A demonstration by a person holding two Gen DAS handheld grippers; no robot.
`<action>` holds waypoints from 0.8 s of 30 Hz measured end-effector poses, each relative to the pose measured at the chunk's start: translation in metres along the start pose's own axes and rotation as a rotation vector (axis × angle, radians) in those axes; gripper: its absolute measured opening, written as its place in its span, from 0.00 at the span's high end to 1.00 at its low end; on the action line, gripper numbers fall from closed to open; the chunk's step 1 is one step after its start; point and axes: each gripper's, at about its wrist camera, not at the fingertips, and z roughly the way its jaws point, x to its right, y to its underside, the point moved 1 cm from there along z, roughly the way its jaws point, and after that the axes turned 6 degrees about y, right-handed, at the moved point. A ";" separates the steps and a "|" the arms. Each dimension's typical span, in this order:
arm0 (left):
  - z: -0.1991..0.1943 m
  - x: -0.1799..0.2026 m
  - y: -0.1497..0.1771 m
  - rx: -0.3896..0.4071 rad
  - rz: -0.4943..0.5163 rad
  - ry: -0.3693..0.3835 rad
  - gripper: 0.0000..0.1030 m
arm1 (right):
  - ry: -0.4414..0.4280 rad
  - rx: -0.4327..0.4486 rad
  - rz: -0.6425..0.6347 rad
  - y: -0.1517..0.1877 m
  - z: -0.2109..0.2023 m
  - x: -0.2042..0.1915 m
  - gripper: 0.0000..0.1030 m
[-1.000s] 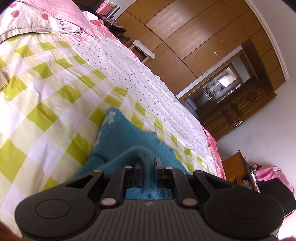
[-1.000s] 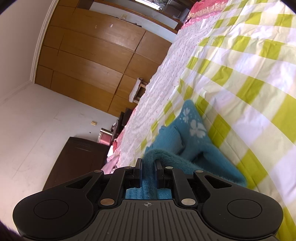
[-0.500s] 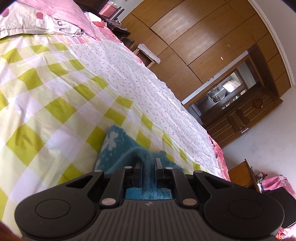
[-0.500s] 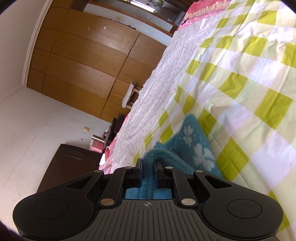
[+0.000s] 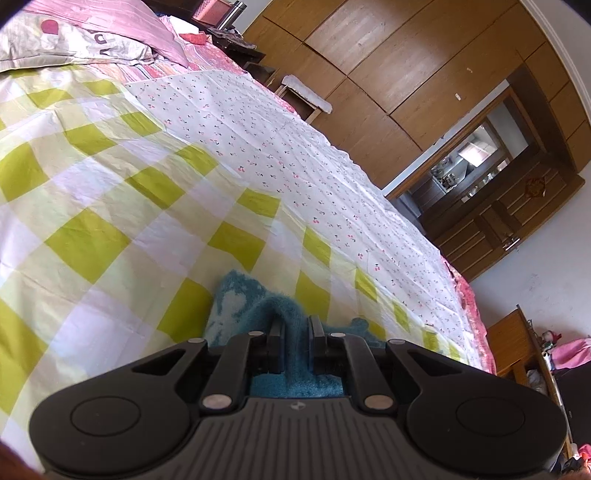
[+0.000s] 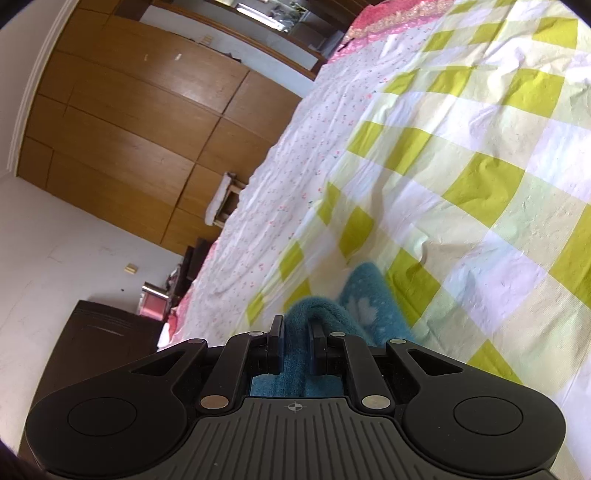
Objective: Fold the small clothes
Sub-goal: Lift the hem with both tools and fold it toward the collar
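A small fuzzy teal garment [image 5: 240, 306] with pale flower marks hangs over the green-and-white checked bedsheet [image 5: 110, 206]. My left gripper [image 5: 294, 325] is shut on a fold of its cloth, which bunches up between the two black fingers. In the right wrist view the same teal garment [image 6: 369, 306] trails to the right of my right gripper [image 6: 295, 325], which is likewise shut on a raised fold. Most of the garment is hidden beneath both gripper bodies.
A pink pillow [image 5: 92, 33] lies at the head of the bed. Wooden wardrobes [image 5: 388, 62] line the far wall past the cherry-print sheet [image 5: 295, 155]. A dark cabinet [image 6: 99, 343] stands beside the bed. A small stool [image 5: 306, 92] sits by the wardrobe.
Both grippers have carried the teal garment forward across the checked sheet and a little lower. Less of the garment shows ahead of the fingers than before. Both grips stay the same.
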 end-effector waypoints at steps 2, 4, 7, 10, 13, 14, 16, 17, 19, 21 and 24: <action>0.008 -0.002 -0.002 -0.016 -0.002 0.003 0.83 | 0.018 -0.006 0.010 0.000 0.007 0.006 0.88; 0.014 -0.006 -0.002 -0.027 -0.013 -0.011 0.83 | 0.039 -0.012 0.036 0.001 0.013 0.013 0.88; 0.016 -0.009 -0.001 -0.023 -0.045 -0.011 0.81 | 0.021 -0.021 0.065 0.002 0.017 0.019 0.85; 0.013 -0.007 -0.002 -0.011 -0.047 -0.011 0.78 | 0.017 -0.018 0.033 0.000 0.013 0.012 0.82; 0.010 -0.004 -0.004 -0.002 -0.053 -0.008 0.71 | -0.002 -0.023 0.041 -0.002 0.011 0.009 0.73; 0.007 -0.003 -0.005 0.008 -0.060 -0.003 0.66 | -0.010 -0.023 0.057 -0.003 0.010 0.010 0.70; 0.001 -0.002 -0.007 0.043 -0.068 -0.004 0.55 | -0.014 -0.024 0.074 -0.003 0.008 0.011 0.69; -0.004 -0.001 -0.010 0.072 -0.068 -0.009 0.50 | -0.014 -0.023 0.072 -0.003 0.007 0.011 0.68; -0.013 0.000 -0.013 0.112 -0.067 -0.014 0.47 | -0.019 -0.013 0.063 -0.002 0.002 0.010 0.66; -0.023 0.001 -0.016 0.135 -0.060 -0.027 0.47 | -0.019 0.023 0.042 -0.004 -0.004 0.007 0.58; -0.036 0.008 -0.009 0.151 -0.004 -0.060 0.46 | -0.006 0.058 -0.008 -0.011 -0.009 -0.001 0.55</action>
